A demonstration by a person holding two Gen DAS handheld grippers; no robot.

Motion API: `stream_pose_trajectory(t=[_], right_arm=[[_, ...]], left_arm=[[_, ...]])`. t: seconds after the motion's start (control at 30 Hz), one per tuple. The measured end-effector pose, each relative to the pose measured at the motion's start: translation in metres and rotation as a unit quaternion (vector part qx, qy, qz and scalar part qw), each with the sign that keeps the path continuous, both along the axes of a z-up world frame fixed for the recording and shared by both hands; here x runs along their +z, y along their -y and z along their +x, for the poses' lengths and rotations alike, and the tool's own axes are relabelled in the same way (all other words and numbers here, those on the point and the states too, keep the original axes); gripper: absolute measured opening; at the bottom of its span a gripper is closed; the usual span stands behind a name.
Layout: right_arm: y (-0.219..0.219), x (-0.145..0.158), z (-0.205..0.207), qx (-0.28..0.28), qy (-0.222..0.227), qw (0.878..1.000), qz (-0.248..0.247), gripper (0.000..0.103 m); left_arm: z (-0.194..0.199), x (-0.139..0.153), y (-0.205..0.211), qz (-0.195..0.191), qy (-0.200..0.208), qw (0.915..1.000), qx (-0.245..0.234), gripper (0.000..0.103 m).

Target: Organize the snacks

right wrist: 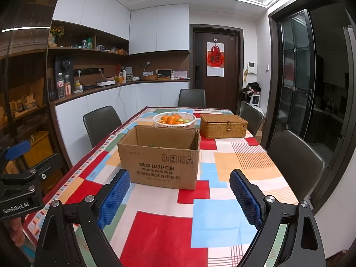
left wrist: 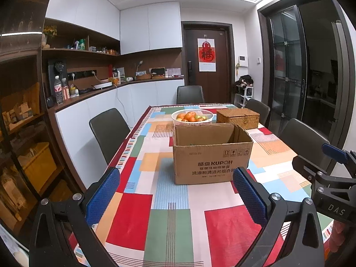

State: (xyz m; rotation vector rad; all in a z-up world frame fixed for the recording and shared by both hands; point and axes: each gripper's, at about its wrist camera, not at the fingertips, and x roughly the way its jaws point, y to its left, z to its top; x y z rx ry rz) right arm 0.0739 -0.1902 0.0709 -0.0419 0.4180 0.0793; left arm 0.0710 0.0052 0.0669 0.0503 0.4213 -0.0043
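An open brown cardboard box [left wrist: 211, 155] printed KUPOH stands on the table with the patchwork cloth [left wrist: 169, 218]; it also shows in the right wrist view [right wrist: 160, 162]. A bit of green shows inside it; the rest of its inside is hidden. Behind it stand a white basket of oranges and green fruit [left wrist: 192, 116] [right wrist: 174, 120] and a closed woven wicker box [left wrist: 238, 118] [right wrist: 223, 125]. My left gripper [left wrist: 175, 191] is open and empty, held above the table in front of the box. My right gripper [right wrist: 180, 191] is open and empty, beside the left one.
Dark chairs stand around the table: one on the left [left wrist: 109, 131], one at the far end [left wrist: 190, 94], two on the right [right wrist: 296, 162]. A counter with bottles runs along the left wall [left wrist: 89, 93]. Glass doors are on the right [right wrist: 298, 73].
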Motion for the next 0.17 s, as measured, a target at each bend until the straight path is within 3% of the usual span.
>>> stream_pose_trajectory(t=[0.17], right_arm=[[0.0009, 0.0002, -0.0002, 0.000, -0.002, 1.000, 0.000, 0.092]], left_arm=[[0.0014, -0.0012, 0.0007, -0.002, -0.006, 1.0000, -0.003, 0.103]])
